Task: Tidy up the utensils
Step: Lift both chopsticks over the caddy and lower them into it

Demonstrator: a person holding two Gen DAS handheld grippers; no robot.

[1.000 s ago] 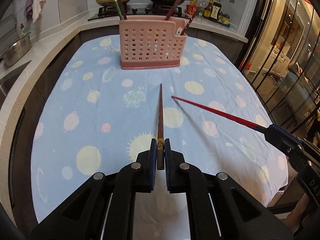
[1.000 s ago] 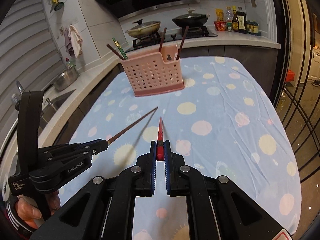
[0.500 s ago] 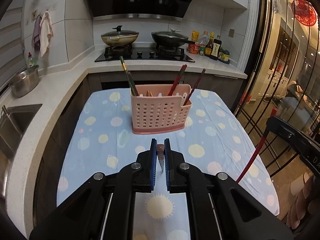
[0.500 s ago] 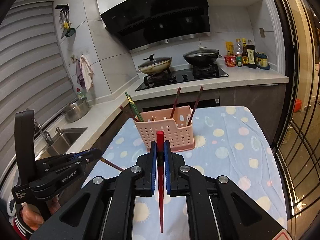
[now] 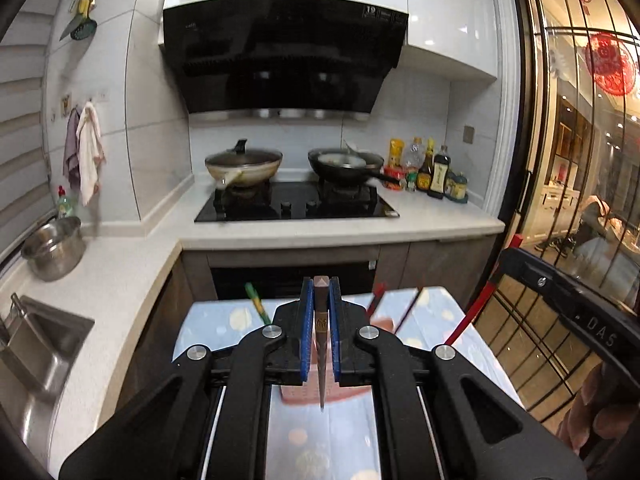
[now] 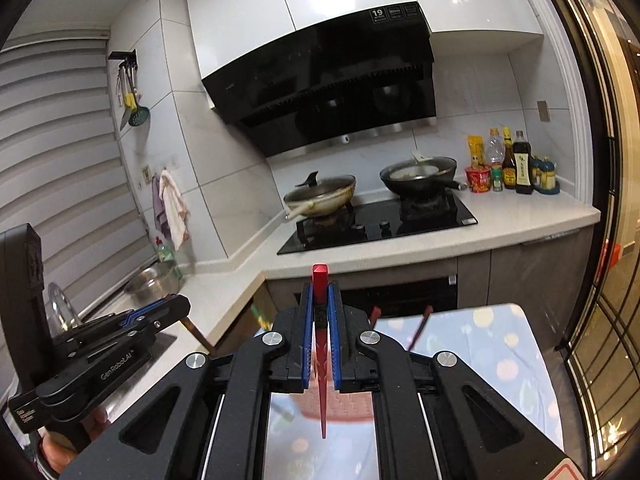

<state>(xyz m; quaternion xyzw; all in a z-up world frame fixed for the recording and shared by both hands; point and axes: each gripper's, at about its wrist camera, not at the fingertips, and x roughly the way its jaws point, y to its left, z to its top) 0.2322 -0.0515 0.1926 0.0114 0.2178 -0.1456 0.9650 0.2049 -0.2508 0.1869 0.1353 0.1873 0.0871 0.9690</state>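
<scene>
**Both grippers raised with a chopstick each, holder half hidden below**

The left gripper (image 5: 321, 320) has its fingers (image 5: 307, 328) closed on a brown chopstick (image 5: 321, 344), which stands upright between the blue pads, blunt end up and tip hanging down. The right gripper (image 6: 320, 320) grips a red chopstick (image 6: 321, 360) the same way, its square red end above the fingers (image 6: 307, 332) and its point hanging low.

The pink utensil holder (image 5: 304, 394) sits on the desk (image 5: 436, 320) under a blue dotted cloth, toward the far edge. In both wrist views the gripper bodies cover most of it; only a strip of its base shows between the fingers. Red and dark chopsticks (image 5: 378, 298) stick up at its right side and a green-handled one (image 5: 256, 304) at its left.

Beyond the far edge of the desk runs a white kitchen counter (image 5: 340, 232) with a black hob (image 5: 296, 204), a lidded pan (image 5: 243, 164) and a dark wok (image 5: 346, 164). Sauce bottles (image 5: 436, 172) cluster at the counter's right end. Along the left run are a steel pot (image 5: 54, 248) and a sink (image 5: 36, 352). A black range hood (image 5: 280, 52) hangs above the hob. In the left view the other gripper sits at the right edge, its red chopstick slanting down toward the desk.
</scene>
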